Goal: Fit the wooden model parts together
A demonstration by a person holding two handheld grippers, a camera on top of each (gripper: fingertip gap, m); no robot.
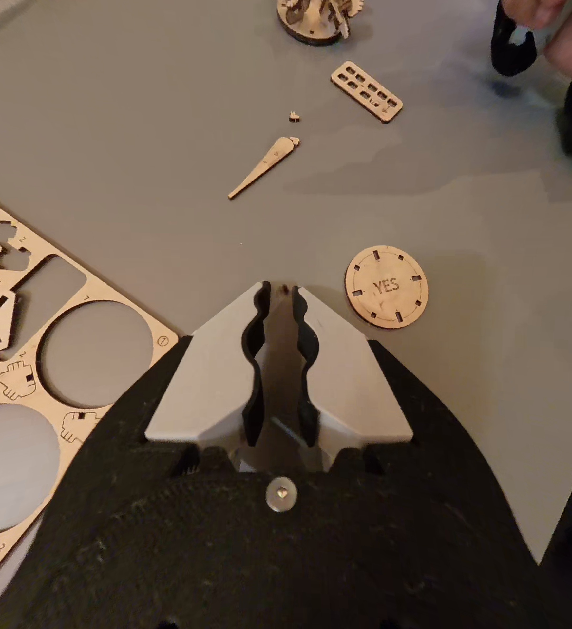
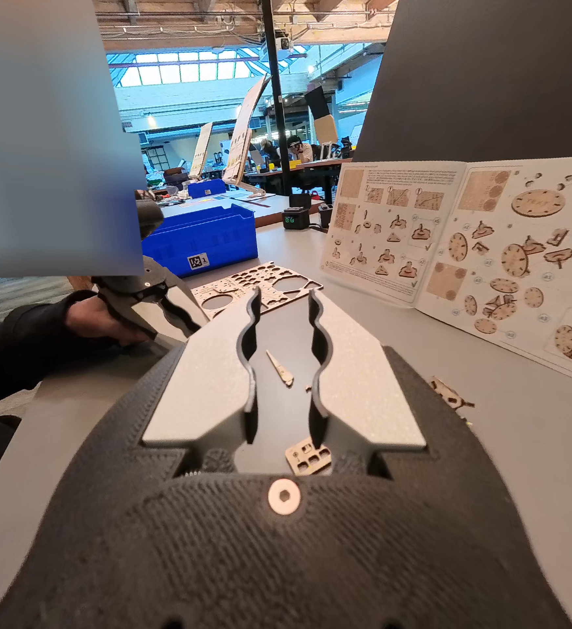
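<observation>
Left tool: left gripper (image 1: 281,289) low over the grey table (image 1: 141,136), jaws drawn nearly together about a tiny pale wooden bit with a dark spot (image 1: 282,290) right at the tips; cannot tell whether the pads actually press on it.

Right tool: right gripper (image 2: 284,299) held above the table, jaws standing well apart, nothing between the pads.

Nearest to left tips: round pale wooden disc with slots around its rim (image 1: 386,286), flat on the table just to the right, not touched.

Left of left tool: large laser-cut plywood sheet with round holes (image 1: 158,335), corner partly under the gripper body.

Ahead of left tool: tapered carrot-shaped wooden piece (image 1: 264,166); beyond it a tiny loose wooden scrap (image 1: 294,117) and a slotted rectangular wooden strip (image 1: 366,91); farthest, a part-built wooden model on a round base (image 1: 315,17).

Below right tool: same tapered piece and slotted strip seen between the open jaws, well apart from the pads.

Right of right tool: open illustrated instruction booklet (image 2: 465,238), propped up.

Far ahead of right tool: blue plastic bin (image 2: 203,235).
</observation>
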